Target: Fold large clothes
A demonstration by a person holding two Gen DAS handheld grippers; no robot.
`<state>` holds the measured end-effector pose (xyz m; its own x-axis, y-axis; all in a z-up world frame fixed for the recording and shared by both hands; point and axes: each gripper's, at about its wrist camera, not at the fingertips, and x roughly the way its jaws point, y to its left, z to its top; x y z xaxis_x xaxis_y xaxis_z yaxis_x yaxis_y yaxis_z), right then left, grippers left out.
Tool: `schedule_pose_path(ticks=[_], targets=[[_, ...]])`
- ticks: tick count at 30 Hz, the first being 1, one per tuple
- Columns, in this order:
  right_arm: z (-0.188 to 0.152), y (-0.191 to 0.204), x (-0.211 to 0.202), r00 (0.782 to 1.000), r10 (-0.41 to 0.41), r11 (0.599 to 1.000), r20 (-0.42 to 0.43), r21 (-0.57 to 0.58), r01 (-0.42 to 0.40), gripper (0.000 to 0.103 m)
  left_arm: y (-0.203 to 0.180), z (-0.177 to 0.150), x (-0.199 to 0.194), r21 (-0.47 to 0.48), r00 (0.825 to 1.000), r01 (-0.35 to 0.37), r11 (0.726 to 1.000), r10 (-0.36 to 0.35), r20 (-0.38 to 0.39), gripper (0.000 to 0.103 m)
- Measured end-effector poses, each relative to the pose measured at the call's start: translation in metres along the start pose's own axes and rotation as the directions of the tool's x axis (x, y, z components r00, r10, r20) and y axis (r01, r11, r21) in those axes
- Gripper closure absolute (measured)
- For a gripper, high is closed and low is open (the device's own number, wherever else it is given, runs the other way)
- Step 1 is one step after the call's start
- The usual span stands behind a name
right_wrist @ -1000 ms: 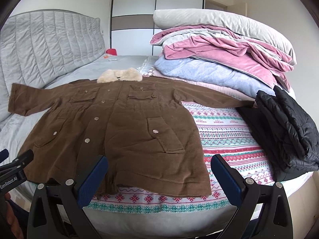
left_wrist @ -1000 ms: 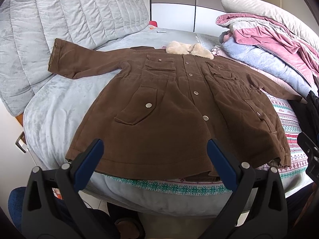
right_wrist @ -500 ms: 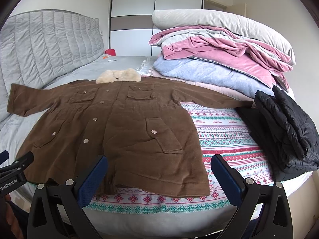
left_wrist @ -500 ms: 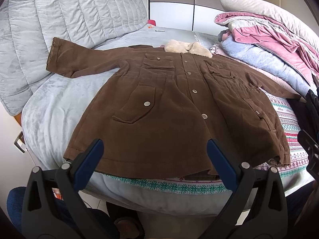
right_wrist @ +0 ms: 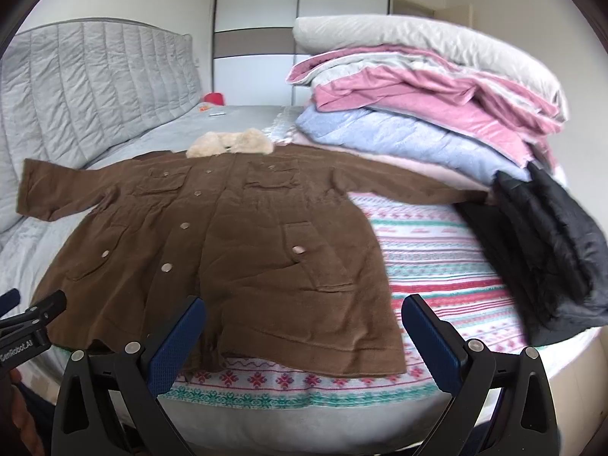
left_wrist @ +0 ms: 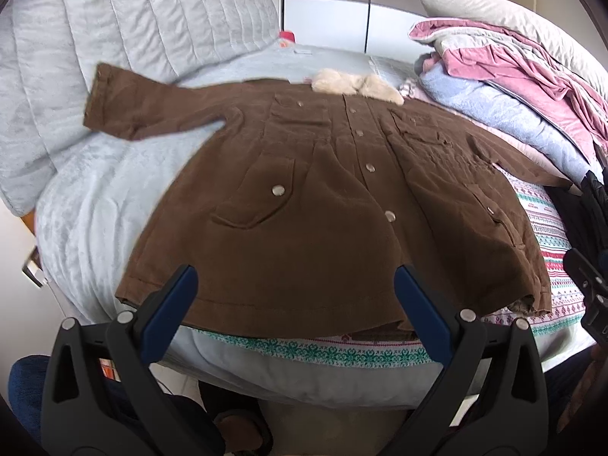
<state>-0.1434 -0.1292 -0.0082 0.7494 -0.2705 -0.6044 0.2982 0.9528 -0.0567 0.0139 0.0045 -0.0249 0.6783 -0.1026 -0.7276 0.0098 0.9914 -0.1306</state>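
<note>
I hold both tools at the foot of the bed (left_wrist: 95,190), and neither one touches anything. My left gripper (left_wrist: 292,285) has its jaws wide apart, hovering just short of the hem of the brown coat (left_wrist: 304,205). My right gripper (right_wrist: 302,319) is equally spread and empty, hanging over the coat's hem on the other side.

The coat lies face up and buttoned, spread flat across the bed, partly on the grey bedspread and partly on a patterned knit blanket (right_wrist: 429,250). Its cream fur collar (right_wrist: 230,142) points away from me; the left sleeve (left_wrist: 152,110) stretches out toward the quilted headboard (left_wrist: 114,38), and the right sleeve (right_wrist: 410,186) reaches toward a stack of folded bedding (right_wrist: 418,114) and a black puffer jacket (right_wrist: 547,243).

I judge this to be the very start: the garment is laid out but no fold is made yet. The next move probably calls for closing each tool on cloth, likely a sleeve or a side edge, and bringing it across the body. The corduroy-like fabric looks thick, so I should bite deep enough that it does not slip, and keep the right sleeve from dragging the black jacket along.
</note>
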Motion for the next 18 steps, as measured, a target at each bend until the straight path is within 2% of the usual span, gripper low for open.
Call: schedule_pose_path(ticks=[2,3,4,6,9,12,14,16,18], targets=[[-0.005,-0.019,0.024,0.988,0.109,0.992,-0.11,0.077,-0.101,0.0,0.013,0.0,0.007,-0.019,0.998,-0.022,1.0,0.021,-0.054,0.0],[-0.01,-0.032,0.033,0.981,0.132,0.984,-0.141,0.138,-0.112,0.0,0.022,-0.001,0.011,-0.037,0.997,-0.038,0.999,0.036,-0.064,0.0],[-0.015,-0.046,0.038,0.98,0.138,0.976,-0.143,0.19,-0.109,0.0,0.029,-0.002,0.014,-0.054,0.999,-0.036,0.998,0.034,-0.037,0.0],[-0.02,-0.064,0.042,0.982,0.121,0.971,-0.143,0.222,-0.087,0.0,0.049,-0.004,0.021,-0.096,0.999,-0.044,0.994,0.042,-0.023,0.0],[-0.022,-0.084,0.043,0.982,0.108,0.981,-0.155,0.178,-0.079,0.0,0.081,-0.01,0.029,-0.155,0.998,-0.056,0.986,0.049,-0.048,0.0],[-0.029,-0.095,0.043,0.99,0.053,0.994,-0.133,0.106,-0.039,0.0,0.109,-0.019,0.033,-0.193,0.998,-0.056,0.98,0.05,-0.039,0.0],[-0.038,-0.099,0.048,0.99,0.001,0.999,-0.143,0.04,0.005,0.001,0.123,-0.025,0.041,-0.182,0.997,-0.058,0.982,0.047,-0.062,0.0],[-0.048,-0.098,0.057,0.979,-0.025,1.0,-0.202,-0.022,0.021,0.002,0.133,-0.031,0.05,-0.188,0.995,-0.039,0.981,0.022,-0.096,0.0],[-0.054,-0.094,0.063,0.974,-0.032,0.999,-0.226,-0.046,0.022,0.007,0.138,-0.036,0.056,-0.183,0.992,-0.018,0.983,-0.006,-0.126,0.0]])
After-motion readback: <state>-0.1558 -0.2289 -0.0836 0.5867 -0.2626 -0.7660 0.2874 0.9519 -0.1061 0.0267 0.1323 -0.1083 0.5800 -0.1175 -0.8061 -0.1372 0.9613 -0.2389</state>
